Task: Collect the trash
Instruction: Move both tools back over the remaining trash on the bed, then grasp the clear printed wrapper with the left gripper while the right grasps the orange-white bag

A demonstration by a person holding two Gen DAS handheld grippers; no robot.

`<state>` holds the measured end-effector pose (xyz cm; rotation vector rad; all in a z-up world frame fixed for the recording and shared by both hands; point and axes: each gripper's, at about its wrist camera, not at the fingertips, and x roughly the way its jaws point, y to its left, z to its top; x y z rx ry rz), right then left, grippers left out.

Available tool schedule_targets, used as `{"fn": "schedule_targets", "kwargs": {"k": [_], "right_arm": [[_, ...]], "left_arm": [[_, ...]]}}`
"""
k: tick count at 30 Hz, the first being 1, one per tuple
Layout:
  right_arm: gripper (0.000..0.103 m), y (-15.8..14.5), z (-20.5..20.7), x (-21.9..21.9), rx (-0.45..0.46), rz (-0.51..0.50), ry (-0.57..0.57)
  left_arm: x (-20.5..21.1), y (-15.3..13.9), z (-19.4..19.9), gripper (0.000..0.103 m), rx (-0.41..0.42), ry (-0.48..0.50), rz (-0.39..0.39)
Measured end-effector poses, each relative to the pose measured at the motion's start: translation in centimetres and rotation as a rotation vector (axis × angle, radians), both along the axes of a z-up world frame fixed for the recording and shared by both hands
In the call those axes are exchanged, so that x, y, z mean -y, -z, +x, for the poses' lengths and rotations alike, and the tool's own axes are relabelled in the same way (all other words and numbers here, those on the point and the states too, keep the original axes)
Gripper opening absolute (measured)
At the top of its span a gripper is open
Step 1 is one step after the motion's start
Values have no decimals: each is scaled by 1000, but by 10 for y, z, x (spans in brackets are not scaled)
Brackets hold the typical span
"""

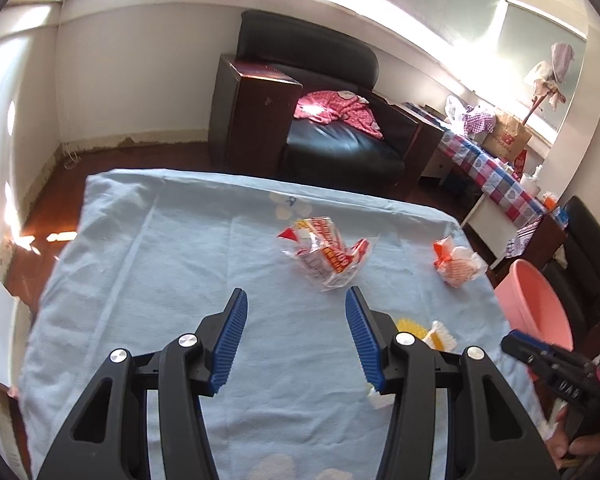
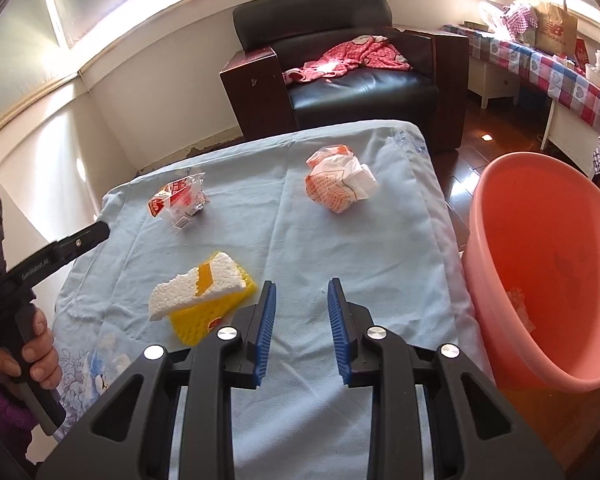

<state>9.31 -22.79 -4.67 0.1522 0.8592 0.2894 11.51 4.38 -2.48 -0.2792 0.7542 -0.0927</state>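
Note:
A crumpled clear-and-red plastic wrapper [image 1: 327, 254] [image 2: 179, 200] lies on the light blue cloth-covered table [image 1: 180, 280] [image 2: 300, 232]. A crumpled orange-and-white paper wrapper [image 1: 458, 264] [image 2: 340, 184] lies to its right. A white and yellow foam piece [image 2: 202, 298] [image 1: 428, 334] lies nearer. My left gripper [image 1: 296, 300] is open and empty, just short of the plastic wrapper. My right gripper [image 2: 302, 292] is open and empty above bare cloth, right of the foam. A pink tub [image 2: 548, 264] [image 1: 536, 304] stands beside the table's right edge with a scrap inside.
A black armchair [image 2: 360, 68] with a red garment stands beyond the table. A checked-cloth side table [image 2: 560, 68] with bags is at the far right. Wooden floor surrounds the table. The left gripper's body [image 2: 40, 264] shows at the right wrist view's left edge.

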Motion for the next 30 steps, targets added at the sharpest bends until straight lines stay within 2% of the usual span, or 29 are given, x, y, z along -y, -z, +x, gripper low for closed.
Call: {"fn": "schedule_targets", "kwargs": {"k": [4,11,14,15,17,19,30], "right_arm": [[27,3,5,0,-2,8,-4],[27,2,16,10,9,19,25],[27,0,30,16,-4,40,48],[27,-1,36,17,-4,51,53],[45,-3,44,17,2,58,58],[46,-6,53,16,22,51,60],[47,2,105,7,36,-38,49]], "left_arm": [[12,0,19,50,-16,31,-53],[28,13,54,49,-60,13,-50],[27,21,66,40,-101,1,-83],[25,23,70,31,-114,-3,-99],[22,29,74,20,-135,-9,-131],[19,31,75,9,-134,-13,-132],[14,16,59,3,-49,15,-86]]}}
